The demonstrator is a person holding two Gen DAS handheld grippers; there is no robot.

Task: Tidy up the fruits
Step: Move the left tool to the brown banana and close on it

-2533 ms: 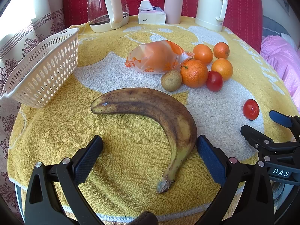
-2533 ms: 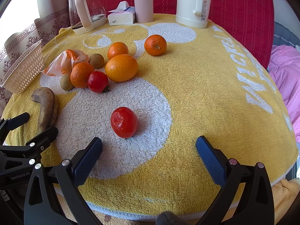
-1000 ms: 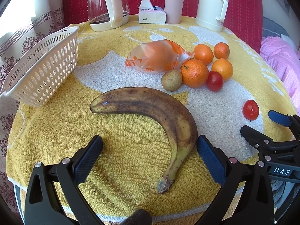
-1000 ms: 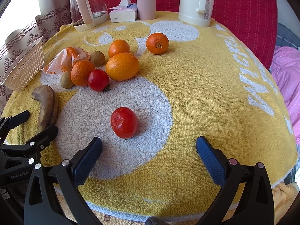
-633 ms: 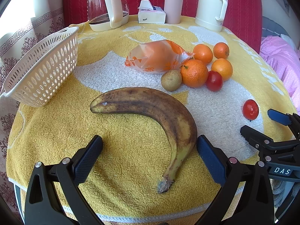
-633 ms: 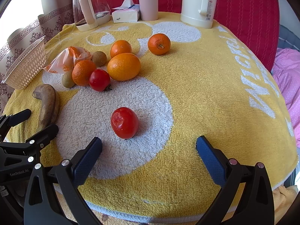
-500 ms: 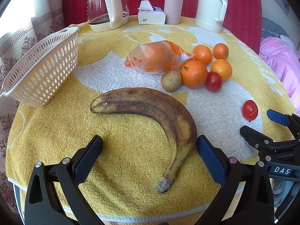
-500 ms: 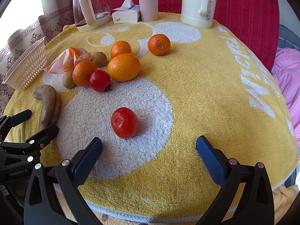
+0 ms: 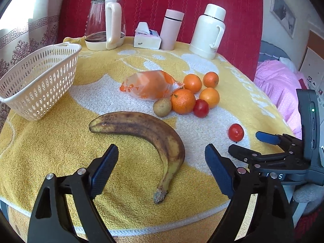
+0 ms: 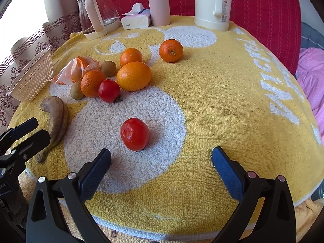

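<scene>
Open towel around lone tomato (image 10: 135, 134) and banana (image 9: 149, 133); fruit cluster (image 9: 189, 97) crowds mid-bench, basket (image 9: 38, 83) blocks left edge.

Fruit and tableware counted on the yellow towel (image 10: 222, 93)

Seen are one banana (image 9: 145, 129), four oranges (image 10: 134, 79), two tomatoes (image 10: 135, 134), two kiwis (image 10: 108, 68) — plus one basket (image 9: 38, 83), one bag (image 9: 149, 87), one kettle (image 9: 105, 22), two flasks (image 9: 208, 32), one tissue box (image 9: 146, 38).

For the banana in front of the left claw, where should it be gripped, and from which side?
Grip the banana across its thick middle, coming from above and the near side. It lies flat on the towel, curved, stem toward the camera; the stem end is thin. The left claw is open and already straddles the lower curve.
</scene>
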